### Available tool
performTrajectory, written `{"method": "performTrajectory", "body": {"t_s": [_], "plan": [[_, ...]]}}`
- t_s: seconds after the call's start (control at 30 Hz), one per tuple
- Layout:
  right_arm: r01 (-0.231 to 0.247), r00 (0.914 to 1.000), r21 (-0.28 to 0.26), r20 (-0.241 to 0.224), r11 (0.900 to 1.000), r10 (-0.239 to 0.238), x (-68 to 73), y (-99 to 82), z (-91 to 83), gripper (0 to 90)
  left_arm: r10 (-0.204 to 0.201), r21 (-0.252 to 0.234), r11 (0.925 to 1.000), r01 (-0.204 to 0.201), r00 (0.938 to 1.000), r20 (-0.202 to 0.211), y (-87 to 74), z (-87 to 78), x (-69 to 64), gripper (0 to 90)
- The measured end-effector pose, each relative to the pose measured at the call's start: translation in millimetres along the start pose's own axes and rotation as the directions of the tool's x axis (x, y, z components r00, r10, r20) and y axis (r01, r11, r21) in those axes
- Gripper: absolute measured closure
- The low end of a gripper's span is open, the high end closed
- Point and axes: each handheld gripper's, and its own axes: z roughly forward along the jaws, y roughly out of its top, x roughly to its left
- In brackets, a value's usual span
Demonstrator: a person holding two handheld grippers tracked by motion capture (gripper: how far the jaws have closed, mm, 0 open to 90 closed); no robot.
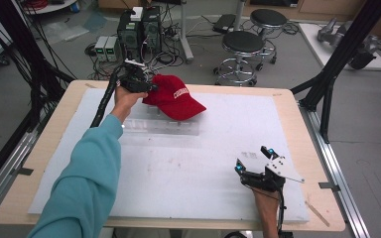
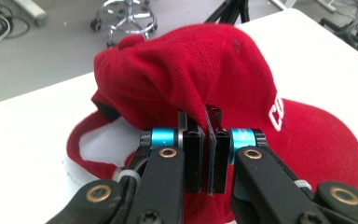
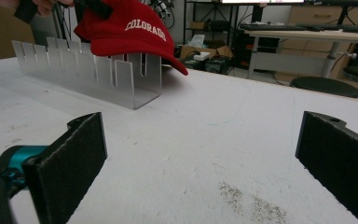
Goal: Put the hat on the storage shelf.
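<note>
In the high view, the left gripper (image 1: 146, 88) holds the red cap (image 1: 176, 97) near the far edge of the table (image 1: 297, 124), brim pointing toward the right edge; the right gripper (image 1: 254, 159) rests well apart near the near-right corner. In the left gripper view, the fingers (image 2: 193, 154) are closed on the crown fabric. In the right gripper view, the fingers (image 3: 70, 163) stand wide apart and hold nothing, with the cap over the clear slotted rack (image 3: 93, 74).

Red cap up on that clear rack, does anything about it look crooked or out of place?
Yes. The red cap sits tilted on the clear slotted rack, its brim jutting past the rack's end. Its crown is bunched where the left gripper pinches the fabric. A dark speckled smudge marks the white table cover near the open right gripper.
</note>
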Motion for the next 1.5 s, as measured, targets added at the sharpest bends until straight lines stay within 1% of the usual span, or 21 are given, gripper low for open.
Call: {"method": "performTrajectory", "body": {"t_s": [0.03,0.07,0.27,0.3,0.43,0.63,0.77,0.87,0.93,1.0,1.07,1.1,1.13,1.17,1.23,1.27,1.3,1.4,1.43,1.47,1.5], "plan": [[0.003,1.0,0.0,0.001,1.0,-0.003,-0.2,0.0,0.0,0.7,0.0,0.0,1.0,0.0,1.0,0.0,0.0,0.0,0.0,87.4],[-0.002,1.0,0.003,0.0,1.0,0.002,0.4,0.0,-0.2,0.7,0.004,-0.022,0.9997,-0.004,1.0,-0.002,2.5,-4.3,-3.5,87.4],[0.001,1.0,0.004,-0.003,1.0,-0.001,0.4,0.0,-0.1,0.7,0.037,-0.054,0.9978,-0.038,0.9993,-0.006,8.9,-17.3,-11.3,87.4],[0.0,1.0,0.003,0.0,1.0,0.0,0.2,0.0,-0.1,0.8,0.046,-0.073,0.9962,-0.047,0.9989,-0.01,12.0,-24.9,-13.9,87.4],[0.003,1.0,-0.001,0.0,1.0,-0.003,-0.2,0.0,0.1,0.7,0.058,-0.095,0.9937,-0.059,0.9983,-0.01,16.2,-36.3,-17.8,87.4],[-0.002,1.0,0.002,-0.002,1.0,0.002,-0.5,0.2,0.6,0.8,0.099,-0.138,0.9853,-0.1,0.995,-0.013,23.3,-60.8,-25.4,87.6],[-0.001,1.0,0.003,0.0,1.0,0.001,-0.5,0.3,0.7,0.8,0.103,-0.172,0.9796,-0.104,0.9946,-0.014,27.1,-75.9,-26.0,87.7],[-0.01,0.9999,0.005,-0.002,0.9999,0.01,-0.9,0.4,0.4,0.8,0.111,-0.193,0.9751,-0.11,0.9938,-0.004,29.6,-89.1,-26.7,87.7],[-0.018,0.9998,0.003,0.001,0.9998,0.018,-1.6,0.4,0.5,0.8,0.115,-0.193,0.9747,-0.112,0.9934,0.001,29.9,-91.9,-27.2,87.7],[-0.02,0.9998,0.003,0.0,0.9998,0.02,-2.0,0.5,0.7,0.8,0.136,-0.197,0.9718,-0.13,0.9906,0.015,30.8,-99.0,-29.9,87.7],[-0.023,0.9997,0.013,-0.004,0.9997,0.023,-1.8,0.9,1.1,0.8,0.137,-0.203,0.9707,-0.129,0.9903,0.025,31.3,-101.5,-32.8,87.7],[-0.026,0.9996,0.017,-0.005,0.9995,0.026,-1.4,1.1,1.3,0.7,0.143,-0.206,0.9695,-0.133,0.9891,0.034,31.7,-103.5,-35.2,87.7],[-0.018,0.9998,0.017,-0.008,0.9997,0.018,-2.0,1.2,1.6,0.7,0.164,-0.207,0.9666,-0.151,0.9854,0.047,32.3,-107.2,-40.7,87.7],[-0.016,0.9998,0.018,-0.008,0.9997,0.017,-2.2,1.4,1.8,0.8,0.164,-0.207,0.9666,-0.151,0.9854,0.047,32.3,-107.2,-40.7,87.7],[-0.023,0.9997,0.023,-0.012,0.9995,0.023,-2.3,1.7,1.9,0.7,0.197,-0.203,0.9623,-0.18,0.9784,0.064,32.7,-111.8,-49.9,87.7],[-0.026,0.9995,0.029,-0.016,0.9993,0.026,-3.0,2.2,1.9,0.7,0.197,-0.203,0.9623,-0.18,0.9784,0.064,32.7,-111.8,-49.9,87.7],[-0.029,0.9995,0.027,-0.012,0.9992,0.029,-3.8,2.9,1.8,0.7,0.215,-0.201,0.9595,-0.197,0.9739,0.071,32.8,-114.4,-54.5,87.7],[-0.041,0.9991,0.011,-0.015,0.9991,0.041,-5.4,4.6,0.3,0.7,0.245,-0.207,0.9526,-0.223,0.9652,0.09,32.1,-121.4,-64.7,87.7],[-0.058,0.9981,0.002,-0.021,0.9983,0.058,-5.6,7.7,-1.8,0.7,0.26,-0.207,0.9495,-0.236,0.9604,0.099,31.2,-126.0,-69.5,87.7],[-0.058,0.9981,0.002,-0.021,0.9983,0.058,-5.6,7.7,-1.8,0.7,0.26,-0.207,0.9495,-0.236,0.9604,0.099,31.2,-126.0,-69.5,87.7],[-0.059,0.9979,0.0,-0.025,0.9982,0.059,-5.5,9.5,-2.4,0.7,0.266,-0.209,0.9481,-0.239,0.9579,0.109,30.3,-129.0,-72.9,87.7]]}}
